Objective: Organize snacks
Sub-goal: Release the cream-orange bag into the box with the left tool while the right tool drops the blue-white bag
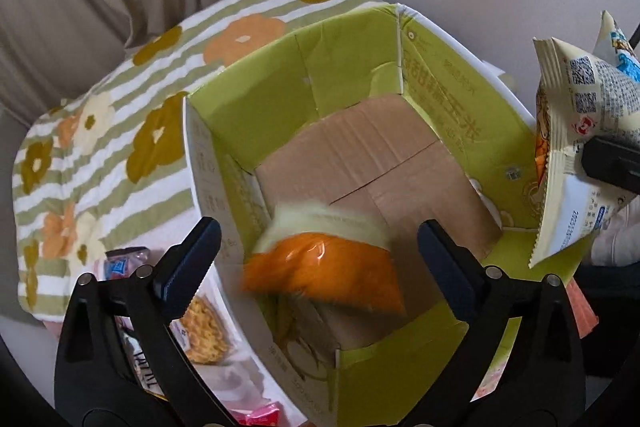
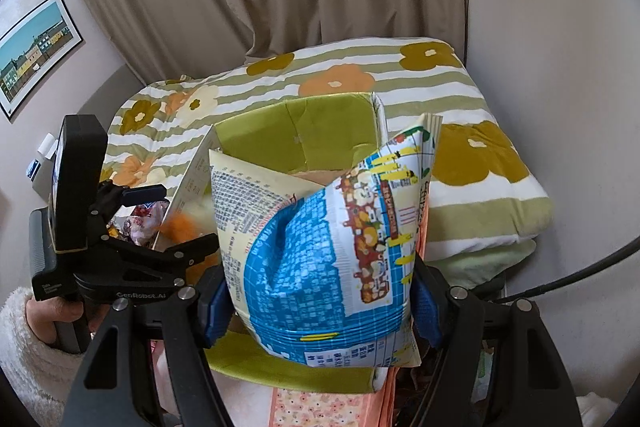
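Landmark: the green cardboard box [image 1: 352, 131], top open, sitting on the bed against the flowered striped quilt [image 1: 100, 131].

Left claw [image 1: 320, 251]: jaws spread wide, nothing between them, poised above the box's near rim. Straight ahead of it, inside the box, is an orange snack bag [image 1: 324, 271], motion-blurred, so I read it as falling or just landing near the box's near-left inside corner. Rest of the brown box floor is bare.

Right claw [image 2: 320, 303]: pinching a blue-and-cream snack bag [image 2: 320, 247] across its lower body, pads pressed into both sides. Bag's long axis stands roughly upright, top seal tilted away toward the box's far wall. In the left wrist view this bag [image 1: 576, 147] hangs over the box's right wall, partly outside the rim.

Key relation: the held bag is above and at the box's right edge, the opening lies left of it and below. Probable next move is shifting it inward over the free floor on the box's far-right side, then letting go.

More loose snack packets [image 1: 132, 263] lie outside the box's left wall; left claw is the nearer one for those.
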`<state>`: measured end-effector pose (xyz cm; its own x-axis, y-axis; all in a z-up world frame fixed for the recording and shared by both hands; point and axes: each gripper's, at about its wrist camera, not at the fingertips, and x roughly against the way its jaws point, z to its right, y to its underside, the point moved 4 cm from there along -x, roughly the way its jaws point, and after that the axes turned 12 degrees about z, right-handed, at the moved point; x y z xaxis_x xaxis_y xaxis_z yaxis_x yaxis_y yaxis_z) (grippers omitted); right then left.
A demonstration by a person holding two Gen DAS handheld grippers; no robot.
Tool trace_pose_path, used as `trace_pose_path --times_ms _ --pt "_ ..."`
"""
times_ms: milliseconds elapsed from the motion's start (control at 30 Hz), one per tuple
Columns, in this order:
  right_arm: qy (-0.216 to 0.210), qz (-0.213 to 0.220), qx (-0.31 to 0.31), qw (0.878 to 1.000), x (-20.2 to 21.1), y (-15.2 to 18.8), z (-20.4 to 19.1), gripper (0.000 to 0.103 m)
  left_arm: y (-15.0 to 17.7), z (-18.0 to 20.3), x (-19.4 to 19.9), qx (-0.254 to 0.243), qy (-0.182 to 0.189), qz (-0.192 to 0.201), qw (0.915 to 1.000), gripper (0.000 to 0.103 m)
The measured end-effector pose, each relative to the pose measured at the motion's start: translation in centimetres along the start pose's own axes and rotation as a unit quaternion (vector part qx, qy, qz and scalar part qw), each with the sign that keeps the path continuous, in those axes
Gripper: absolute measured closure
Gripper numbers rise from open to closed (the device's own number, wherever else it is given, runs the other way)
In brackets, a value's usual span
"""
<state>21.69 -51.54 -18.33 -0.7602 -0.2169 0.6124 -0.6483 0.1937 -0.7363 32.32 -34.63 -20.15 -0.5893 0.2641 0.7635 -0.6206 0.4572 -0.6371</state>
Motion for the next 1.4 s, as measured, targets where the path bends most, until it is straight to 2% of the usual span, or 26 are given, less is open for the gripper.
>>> trace_pose_path --times_ms 200,367,633,933,967,1100,1400 --pt "-0.004 -0.002 0.004 1.0 -0.4 -0.3 -0.7 0.034 -0.1 -1.5 1.2 0.01 0.0 0.009 0.9999 0.005" --pt "-0.014 -0.014 0.029 0.999 -0.9 -0.6 -2.4 0.034 -0.1 -2.9 2.7 0.014 -0.021 0.019 0.9995 0.005" --pt "-0.038 -0.068 0.049 0.996 -4.1 1.7 -4.6 0.034 1.0 -4.0 4.1 0.036 -0.029 0.019 0.9987 0.005" --pt "-0.037 -0.104 0.055 0.992 -6.2 3.2 -5.1 0.033 2.4 -4.4 4.9 0.054 -0.024 0.016 0.9981 0.005" --pt "-0.036 -0.104 0.055 0.992 -6.3 3.2 -5.1 0.031 2.5 -4.4 5.0 0.055 -0.024 0.016 0.9981 0.005" --pt "-0.023 -0.091 0.041 0.995 -6.6 3.1 -4.7 0.008 2.9 -4.6 5.5 0.059 -0.025 0.018 0.9978 0.005" --pt "-0.01 -0.073 0.046 0.996 -5.0 3.4 -4.5 0.007 3.8 -4.5 6.6 0.064 -0.033 0.021 0.9972 0.005"
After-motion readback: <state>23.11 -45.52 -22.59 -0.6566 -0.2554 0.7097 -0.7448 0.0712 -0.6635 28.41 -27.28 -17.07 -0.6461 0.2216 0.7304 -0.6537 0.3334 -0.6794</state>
